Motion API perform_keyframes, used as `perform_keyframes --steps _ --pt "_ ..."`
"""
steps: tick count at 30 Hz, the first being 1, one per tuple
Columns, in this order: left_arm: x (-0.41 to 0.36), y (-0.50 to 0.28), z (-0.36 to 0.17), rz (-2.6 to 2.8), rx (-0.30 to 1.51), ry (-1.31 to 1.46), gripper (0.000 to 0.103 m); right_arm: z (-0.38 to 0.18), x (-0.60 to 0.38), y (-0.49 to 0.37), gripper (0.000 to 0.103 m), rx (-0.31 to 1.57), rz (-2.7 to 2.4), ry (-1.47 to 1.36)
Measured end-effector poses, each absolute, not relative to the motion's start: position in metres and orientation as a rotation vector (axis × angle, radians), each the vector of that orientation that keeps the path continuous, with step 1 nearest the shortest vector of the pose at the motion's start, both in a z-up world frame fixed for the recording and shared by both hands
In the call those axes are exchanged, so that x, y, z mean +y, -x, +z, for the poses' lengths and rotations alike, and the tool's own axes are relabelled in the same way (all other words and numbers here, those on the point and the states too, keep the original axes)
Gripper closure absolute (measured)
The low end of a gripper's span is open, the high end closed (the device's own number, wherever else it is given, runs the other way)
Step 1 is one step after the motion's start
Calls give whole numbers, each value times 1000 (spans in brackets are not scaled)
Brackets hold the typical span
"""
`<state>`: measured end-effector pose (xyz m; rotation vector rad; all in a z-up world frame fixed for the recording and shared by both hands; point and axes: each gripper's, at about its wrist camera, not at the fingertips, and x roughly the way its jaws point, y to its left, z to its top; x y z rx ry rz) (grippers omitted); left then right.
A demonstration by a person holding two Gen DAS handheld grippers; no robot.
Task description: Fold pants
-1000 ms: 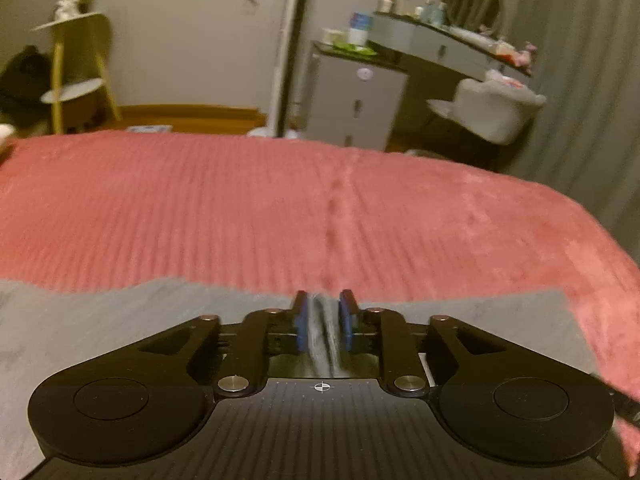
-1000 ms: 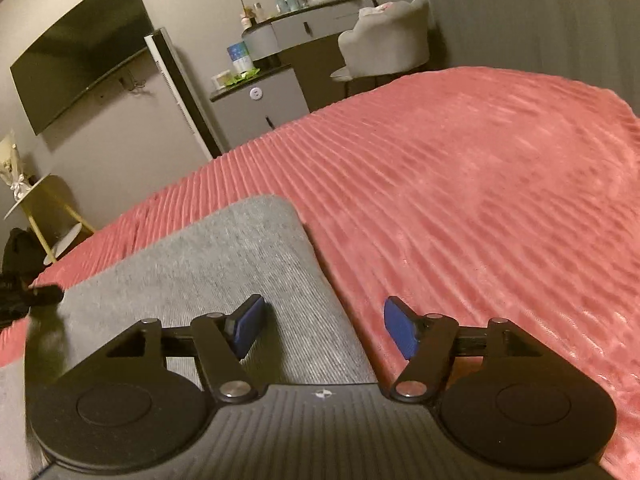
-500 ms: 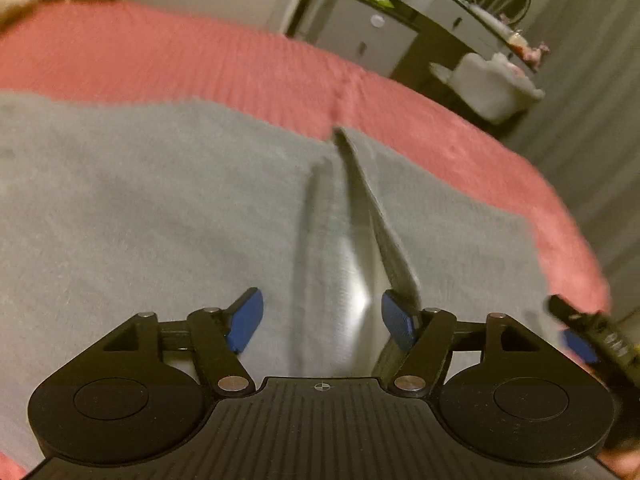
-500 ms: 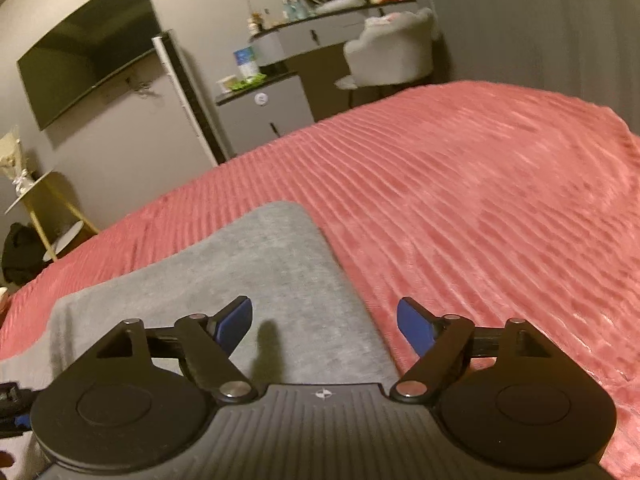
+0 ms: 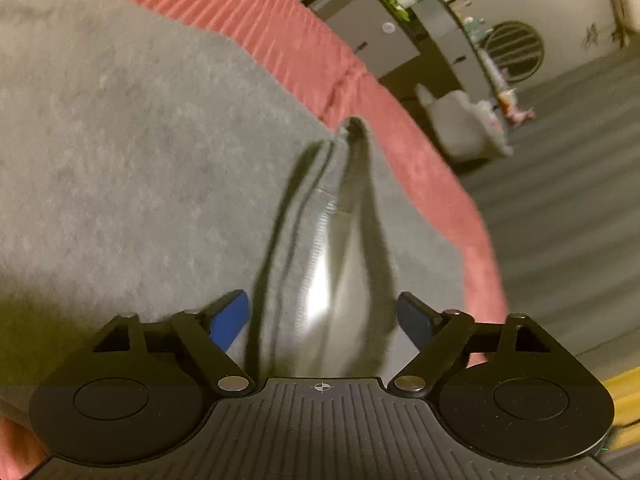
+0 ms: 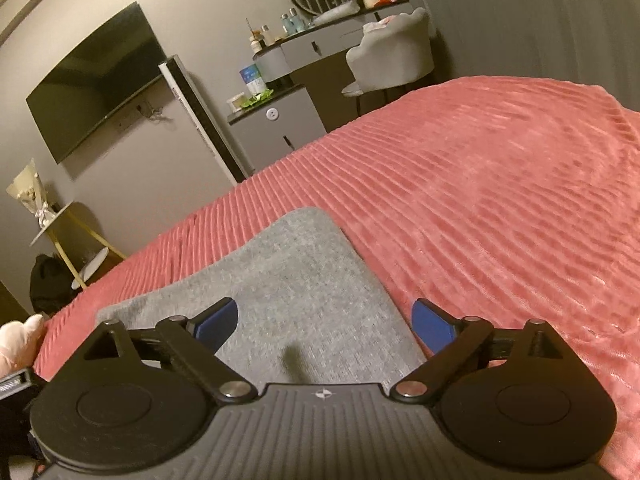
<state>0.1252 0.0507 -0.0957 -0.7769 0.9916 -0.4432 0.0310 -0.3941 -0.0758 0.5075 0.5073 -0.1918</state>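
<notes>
My left hand-held gripper (image 5: 323, 320) is opening wide; a raised ridge of the grey pants (image 5: 140, 168) stands between its pads, which do not press on it. My right hand-held gripper (image 6: 325, 322) is also opening, over the flat pants near their right edge. The pants lie on the red bed cover (image 6: 500, 208), which spreads bare to the right.

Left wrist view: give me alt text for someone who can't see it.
The left hand-held gripper is opening over grey pants on a red bedspread; a raised ridge of the fabric stands between the blue pads, untouched. A dresser and white chair sit blurred behind.
</notes>
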Motion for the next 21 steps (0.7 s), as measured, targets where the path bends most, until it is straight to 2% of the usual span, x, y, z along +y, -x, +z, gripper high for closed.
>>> perform_keyframes --steps 2,4,7,9,10,12,16,18,19,20,21 --pt "54 -125 -99 -465 989 825 13 -76 -390 -34 9 518 -186 -492" --pt "48 -125 -99 -415 1012 719 13 -77 -388 -36 9 530 -180 -480" --pt "26 -128 -92 -435 1001 591 19 -79 -388 -39 8 553 -184 -478" --pt "13 -132 -94 -435 1037 534 70 -82 -390 -40 8 563 -192 -486" --pt "9 -135 -95 -408 1058 507 81 -83 -391 -40 8 567 -197 -493" --pt "9 -137 -98 -396 1066 517 87 -84 -393 -39 8 565 -199 -505" --pt "20 -132 -92 -394 1031 581 89 -80 -390 -35 9 546 -168 -492" --pt "27 -128 -83 -400 1006 566 89 -78 -384 -34 29 556 -135 -470" --pt "29 -126 -79 -396 992 556 89 -76 -381 -35 65 578 -115 -456" --pt "28 -128 -73 -388 975 542 89 -76 -377 -37 80 611 -106 -437" --pt "33 -126 -69 -378 956 535 89 -77 -372 -37 80 646 -106 -422"
